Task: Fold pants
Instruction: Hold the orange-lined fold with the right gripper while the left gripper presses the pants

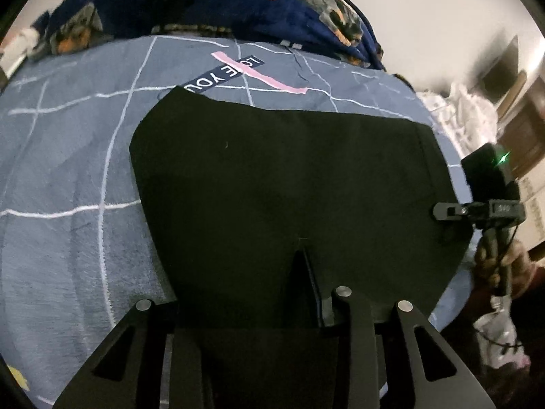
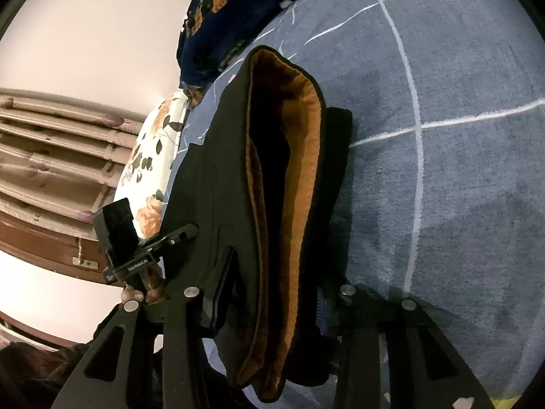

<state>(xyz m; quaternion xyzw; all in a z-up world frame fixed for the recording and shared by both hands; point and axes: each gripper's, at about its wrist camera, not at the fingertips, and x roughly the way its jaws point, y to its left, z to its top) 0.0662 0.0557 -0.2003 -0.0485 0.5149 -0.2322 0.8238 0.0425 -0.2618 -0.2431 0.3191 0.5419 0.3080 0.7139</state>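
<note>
Black pants lie folded into a flat block on a blue-grey bed cover. In the right wrist view the pants show their open waistband end with an orange fleece lining. My left gripper is over the near edge of the pants, its jaws spread wide with the fabric edge between them. My right gripper has its jaws wide apart around the waistband end; it also shows in the left wrist view at the right edge of the pants. The left gripper shows in the right wrist view.
A dark blue floral blanket is heaped at the far side of the bed. A white floral pillow lies beyond the pants. A wooden headboard stands behind it. White bags and dark furniture stand off the bed's right.
</note>
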